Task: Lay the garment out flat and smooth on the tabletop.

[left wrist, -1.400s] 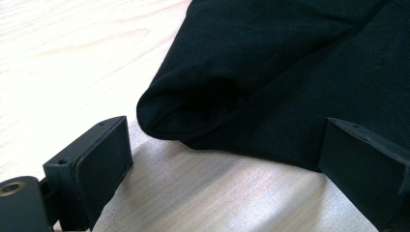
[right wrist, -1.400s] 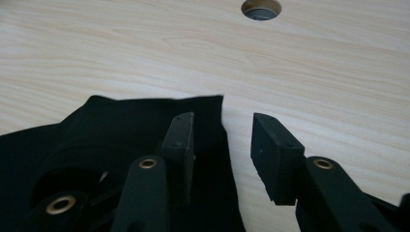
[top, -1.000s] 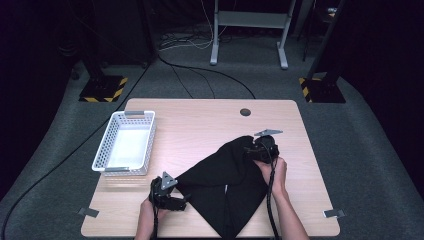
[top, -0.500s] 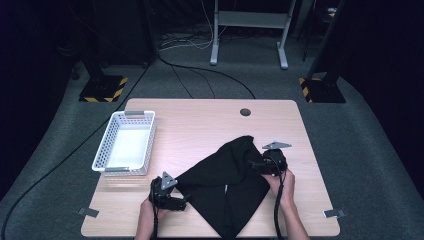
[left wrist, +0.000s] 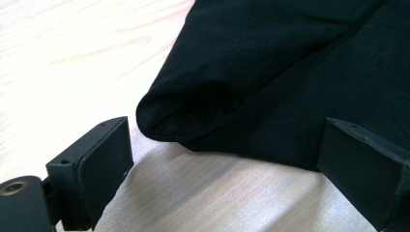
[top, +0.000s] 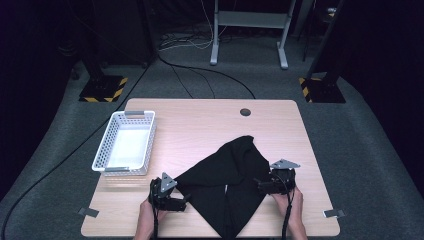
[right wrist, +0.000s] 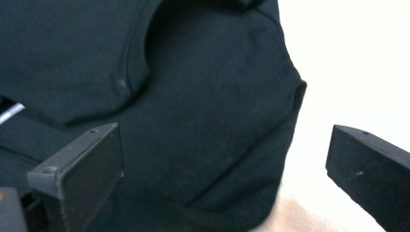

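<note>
Cloth (top: 227, 185) lay on the near half of the surface (top: 200, 125), a black garment folded roughly into a diamond with one corner pointing away from the person and another hanging toward the near edge. It looked soft, limp and light, a matte knit that would sag and slide on itself rather than hold a shape; a fold or hem would give the surest hold, since a single layer could slip free.

Left gripper (top: 167, 197) sat at the cloth's left corner, its jaws wide apart and holding nothing, with a rolled, rounded fold (left wrist: 193, 108) lying just ahead between them. Right gripper (top: 272, 185) rested at the right edge; its jaws had just been opening and stood wide, with cloth under and between them but not pinched. A stitched seam (right wrist: 130, 63) curved across the fabric there.

Pale wood-grain laminate made up the surface, smooth and likely slick under fabric. A white plastic basket (top: 102, 155) with perforated walls stood well apart at the left, empty
</note>
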`<act>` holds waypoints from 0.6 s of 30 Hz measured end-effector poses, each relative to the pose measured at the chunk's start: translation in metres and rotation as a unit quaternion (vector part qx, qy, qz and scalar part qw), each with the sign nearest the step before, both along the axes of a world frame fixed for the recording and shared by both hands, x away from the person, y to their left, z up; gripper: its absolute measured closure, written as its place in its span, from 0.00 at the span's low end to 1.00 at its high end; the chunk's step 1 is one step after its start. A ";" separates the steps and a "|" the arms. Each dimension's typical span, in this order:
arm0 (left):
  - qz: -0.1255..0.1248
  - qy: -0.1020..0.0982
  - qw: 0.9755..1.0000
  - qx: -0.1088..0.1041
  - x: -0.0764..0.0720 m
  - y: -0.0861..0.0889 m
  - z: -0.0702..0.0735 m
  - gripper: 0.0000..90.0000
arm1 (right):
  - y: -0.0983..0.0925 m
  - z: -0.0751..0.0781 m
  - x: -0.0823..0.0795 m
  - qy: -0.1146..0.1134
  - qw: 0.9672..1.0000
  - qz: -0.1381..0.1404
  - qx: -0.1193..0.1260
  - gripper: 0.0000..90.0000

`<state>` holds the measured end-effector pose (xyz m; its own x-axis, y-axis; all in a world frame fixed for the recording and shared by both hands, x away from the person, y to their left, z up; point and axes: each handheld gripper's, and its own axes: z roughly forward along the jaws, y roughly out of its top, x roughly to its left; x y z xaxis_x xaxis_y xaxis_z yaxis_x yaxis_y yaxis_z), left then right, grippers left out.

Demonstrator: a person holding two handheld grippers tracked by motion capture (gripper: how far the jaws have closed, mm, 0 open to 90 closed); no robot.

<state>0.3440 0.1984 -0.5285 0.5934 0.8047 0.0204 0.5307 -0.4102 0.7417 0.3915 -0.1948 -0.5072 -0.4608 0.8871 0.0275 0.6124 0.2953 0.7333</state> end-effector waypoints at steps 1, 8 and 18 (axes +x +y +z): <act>0.000 0.000 1.000 0.000 0.000 0.000 0.000 0.06 | 0.000 0.000 0.000 0.000 1.000 0.000 0.000 0.00; -0.019 -0.029 0.999 -0.020 0.004 -0.033 0.013 0.00 | -0.003 -0.013 -0.007 -0.003 1.000 0.000 -0.012 0.00; -0.023 -0.017 0.999 0.022 0.012 -0.045 0.000 0.00 | -0.001 -0.020 -0.009 0.005 1.000 -0.001 -0.017 0.00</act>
<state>0.3564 0.1531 -0.5282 0.6284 0.7742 0.0754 0.4849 -0.4657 0.7402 0.3829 -0.1954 -0.5276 -0.4592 0.8883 0.0025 0.6199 0.3184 0.7172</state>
